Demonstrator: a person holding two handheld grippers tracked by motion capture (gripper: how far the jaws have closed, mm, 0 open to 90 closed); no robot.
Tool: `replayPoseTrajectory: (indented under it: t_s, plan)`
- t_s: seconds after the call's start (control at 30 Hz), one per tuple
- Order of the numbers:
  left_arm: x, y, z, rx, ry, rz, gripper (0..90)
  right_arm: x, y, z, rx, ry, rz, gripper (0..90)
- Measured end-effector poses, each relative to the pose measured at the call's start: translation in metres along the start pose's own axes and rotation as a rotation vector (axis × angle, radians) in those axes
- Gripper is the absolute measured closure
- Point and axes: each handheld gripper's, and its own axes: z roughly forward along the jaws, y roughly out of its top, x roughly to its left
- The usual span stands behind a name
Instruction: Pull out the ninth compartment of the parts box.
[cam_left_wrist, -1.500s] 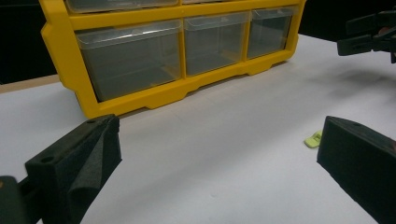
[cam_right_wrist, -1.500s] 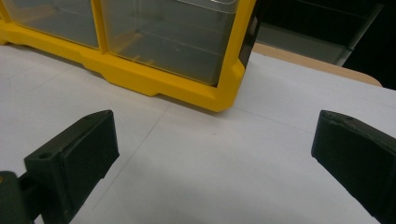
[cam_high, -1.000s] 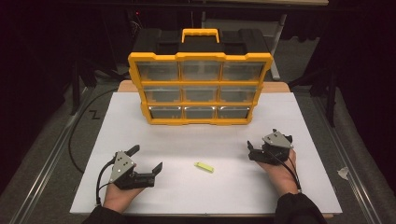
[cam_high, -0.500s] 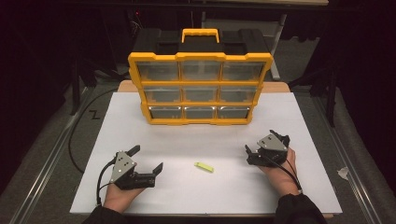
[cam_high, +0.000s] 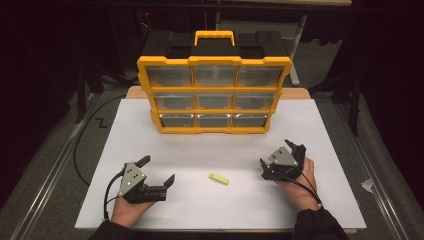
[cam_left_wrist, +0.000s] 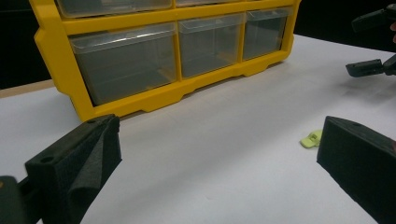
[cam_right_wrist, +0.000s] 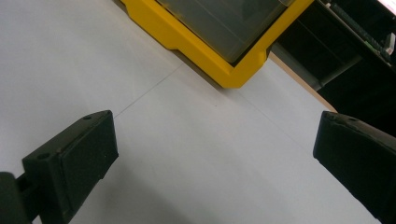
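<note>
The left gripper (cam_high: 159, 171) rests low on the white tabletop (cam_high: 325, 200) near its front-left part, its fingers (cam_left_wrist: 79, 158) released and spread wide, holding nothing. From it the small yellow-green piece (cam_high: 218, 178) lies to the right and a touch forward; in the left gripper view the piece (cam_left_wrist: 311, 138) sits just beside the inner edge of the right-hand finger, not between the two. The piece lies flat on the tabletop, its long axis running roughly left to right with a slight slant, well apart from the yellow drawer organizer (cam_high: 215, 95) standing at the back. The right gripper (cam_high: 280, 159) sits farther right, its fingers (cam_right_wrist: 70, 158) also released and empty, aimed forward toward the organizer's bottom corner (cam_right_wrist: 233, 74) rather than at the piece. Both hands lie about equally far from the piece, perhaps the right one a shade nearer. The left fingers already point toward it, so a short sideways slide looks the likelier approach.
</note>
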Motion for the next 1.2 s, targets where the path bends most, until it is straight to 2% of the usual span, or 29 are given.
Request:
replayPoseTrajectory:
  t_s: [0.3,0.43,0.53,0.63,0.7,0.73,0.77,0.8,0.87,1.2]
  plan:
    - [-0.001,0.000,0.000,0.001,0.001,0.008,0.2,0.006,0.003,-0.001,0.005,-0.023,-0.073,1.1]
    - [-0.001,0.000,0.000,0.002,0.000,0.010,0.2,0.008,0.004,-0.002,0.013,-0.037,-0.126,1.1]
    - [-0.001,0.000,0.000,0.001,-0.001,0.011,0.2,0.011,0.004,-0.002,0.011,-0.043,-0.141,1.1]
    - [-0.001,0.000,0.000,0.001,-0.002,0.012,0.2,0.011,0.005,-0.003,0.016,-0.052,-0.185,1.1]
    - [-0.001,0.000,0.000,0.001,-0.003,0.012,0.2,0.013,0.006,-0.003,0.018,-0.053,-0.179,1.1]
    - [-0.001,0.000,0.000,0.001,-0.003,0.012,0.2,0.013,0.006,-0.003,0.020,-0.057,-0.198,1.1]
    - [-0.001,0.000,0.000,0.002,-0.003,0.012,0.2,0.014,0.006,-0.003,0.017,-0.059,-0.191,1.1]
    - [-0.001,0.000,0.001,0.003,-0.004,0.013,0.2,0.014,0.006,-0.003,0.019,-0.063,-0.217,1.1]
    - [-0.001,0.000,0.001,0.002,-0.005,0.012,0.2,0.016,0.006,-0.003,0.019,-0.066,-0.216,1.1]
    - [-0.002,0.000,0.001,-0.001,-0.006,0.012,0.2,0.021,0.008,-0.004,0.043,-0.102,-0.327,1.1]
